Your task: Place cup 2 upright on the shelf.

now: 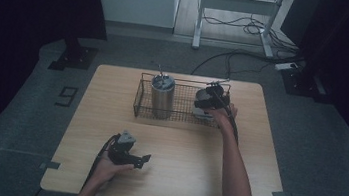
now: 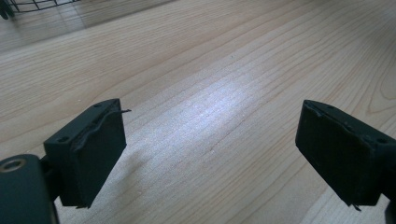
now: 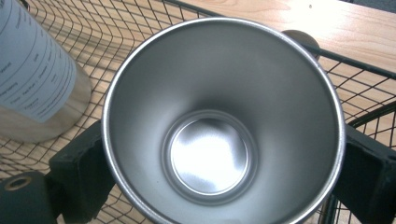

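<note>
A shiny steel cup [image 3: 210,154] stands mouth-up inside the black wire basket [image 1: 142,99] at the table's far side. My right gripper [image 3: 224,182] is shut on it, with one black finger [image 3: 79,163] on each side of its wall. In the high view this gripper [image 1: 205,102] sits over the basket's right end and covers most of the cup. A taller metal canister [image 1: 162,96] with a printed label [image 3: 32,70] stands in the basket's left half. My left gripper [image 1: 142,160] rests low over the near left of the table, open, with bare wood between its jaws [image 2: 212,154].
The light wooden table [image 1: 182,144] is bare between the basket and the left gripper. The basket's wire rim [image 3: 364,74] runs close behind the cup. Cables and a desk frame [image 1: 234,4] lie on the floor beyond the table.
</note>
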